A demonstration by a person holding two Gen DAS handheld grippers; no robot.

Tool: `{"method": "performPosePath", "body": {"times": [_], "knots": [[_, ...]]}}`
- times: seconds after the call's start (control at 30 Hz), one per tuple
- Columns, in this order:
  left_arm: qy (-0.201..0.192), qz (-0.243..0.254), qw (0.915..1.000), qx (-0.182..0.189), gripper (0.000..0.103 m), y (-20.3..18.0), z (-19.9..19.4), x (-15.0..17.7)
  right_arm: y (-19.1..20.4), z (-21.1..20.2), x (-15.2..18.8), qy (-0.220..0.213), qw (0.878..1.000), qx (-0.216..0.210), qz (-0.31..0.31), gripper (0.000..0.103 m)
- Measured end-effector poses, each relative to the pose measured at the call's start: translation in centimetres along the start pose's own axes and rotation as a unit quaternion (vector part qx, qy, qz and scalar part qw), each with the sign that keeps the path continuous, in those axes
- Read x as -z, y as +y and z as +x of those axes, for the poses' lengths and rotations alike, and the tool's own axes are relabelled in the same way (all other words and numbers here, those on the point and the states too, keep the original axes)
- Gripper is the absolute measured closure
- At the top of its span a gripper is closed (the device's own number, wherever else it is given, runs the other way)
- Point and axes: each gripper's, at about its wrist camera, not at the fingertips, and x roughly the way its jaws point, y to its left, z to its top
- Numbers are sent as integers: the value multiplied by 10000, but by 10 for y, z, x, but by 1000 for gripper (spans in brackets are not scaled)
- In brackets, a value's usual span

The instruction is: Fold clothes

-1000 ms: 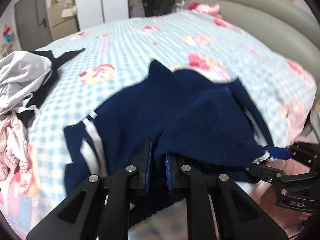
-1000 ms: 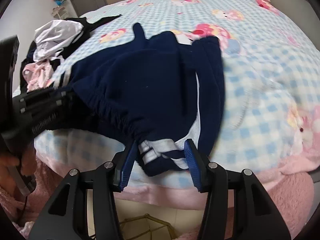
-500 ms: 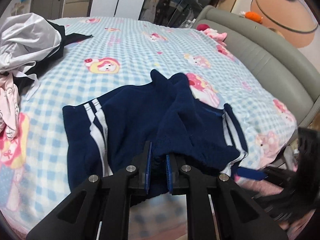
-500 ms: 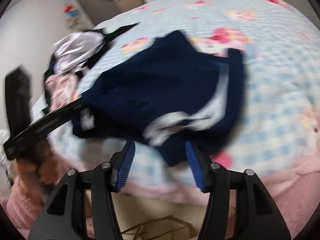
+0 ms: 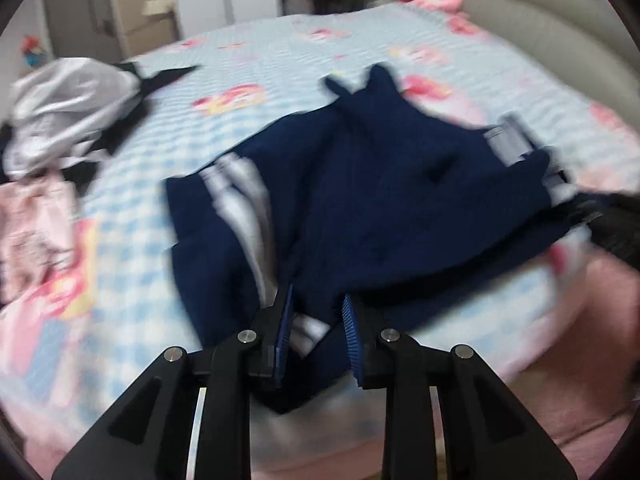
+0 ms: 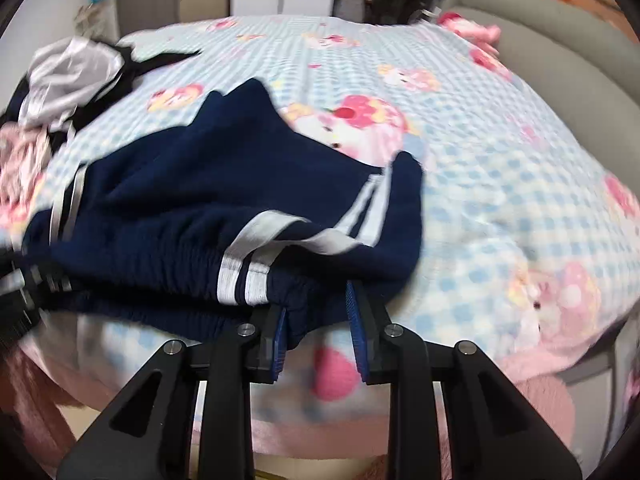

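Navy shorts with white side stripes (image 5: 380,200) lie crumpled on the blue checked bedsheet (image 5: 280,52) near its front edge. My left gripper (image 5: 316,336) has its jaws apart, with the navy waistband and a white stripe lying between them. In the right wrist view the shorts (image 6: 224,208) spread to the left. My right gripper (image 6: 318,332) is open too, with the waistband corner just inside its jaws. The right gripper shows blurred at the right edge of the left wrist view (image 5: 608,224).
A pile of grey, black and pink clothes (image 5: 60,120) lies at the left of the bed, also in the right wrist view (image 6: 68,76). A grey padded headboard (image 6: 560,36) runs along the right. A pink blanket edge (image 6: 540,400) hangs below the sheet.
My left gripper was shut on the shorts and has opened. The right gripper stayed open and moved back to the waistband corner. The shorts have settled flatter on the bed.
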Motion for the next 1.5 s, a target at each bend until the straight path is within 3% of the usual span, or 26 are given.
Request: {"method": "performPosePath", "body": {"times": [0.07, 0.17, 0.3, 0.4, 0.47, 0.63, 0.73, 0.83, 0.93, 0.97, 1.03, 1.17, 1.23, 1.3, 1.37, 1.43, 1.5], "knots": [[-78, -375, 9993, 49, 76, 13, -7, 0, -4, 3, 2, 96, 9999, -48, 97, 78], [-517, -615, 9964, -278, 78, 25, -34, -12, -11, 7, 4, 241, 9993, -121, 243, 78], [-1159, -775, 9902, -77, 79, 37, -88, -31, -12, -34, 0, -233, 9981, -465, 323, 78], [-1456, -627, 9874, 39, 79, 42, -123, -45, -17, -45, -10, -398, 9972, -479, 420, 78], [-1393, -492, 9890, -57, 77, 45, -123, -49, -21, -52, -18, -499, 9964, -481, 482, 78], [-193, -937, 9952, 214, 77, 55, -59, -27, -31, -69, -36, -752, 9939, -484, 638, 78], [68, -1000, 9949, 79, 77, 51, -42, -8, -32, -59, -17, -533, 9957, -513, 560, 78], [-222, -1057, 9940, 166, 77, 52, -57, -11, -32, -46, -4, -315, 9977, -409, 437, 77], [-668, -1036, 9922, 202, 80, 53, -85, -28, -43, -48, 1, -236, 9963, -569, 603, 77], [-791, -999, 9916, 221, 87, 53, -96, -34, -45, -51, 1, -264, 9954, -632, 666, 77], [-1102, -903, 9890, 405, 89, 53, -127, -53, -48, -71, -7, -495, 9948, -681, 566, 77], [-1672, -576, 9836, 360, 89, 57, -159, -88, -54, -117, -38, -1191, 9893, -742, 401, 78], [-1589, -498, 9858, 219, 89, 57, -140, -103, -57, -116, -56, -1292, 9866, -875, 467, 78], [-1176, -621, 9908, 239, 91, 57, -99, -118, -48, -89, -65, -1076, 9905, -733, 434, 78], [-959, -740, 9925, 176, 91, 58, -76, -135, -40, -68, -78, -952, 9930, -599, 357, 86], [-1471, -697, 9864, 242, 91, 59, -103, -161, -36, -69, -95, -1075, 9924, -520, 282, 86], [-2293, -485, 9721, 112, 92, 54, -150, -177, -37, -111, -118, -1780, 9827, -459, 225, 86]]}}
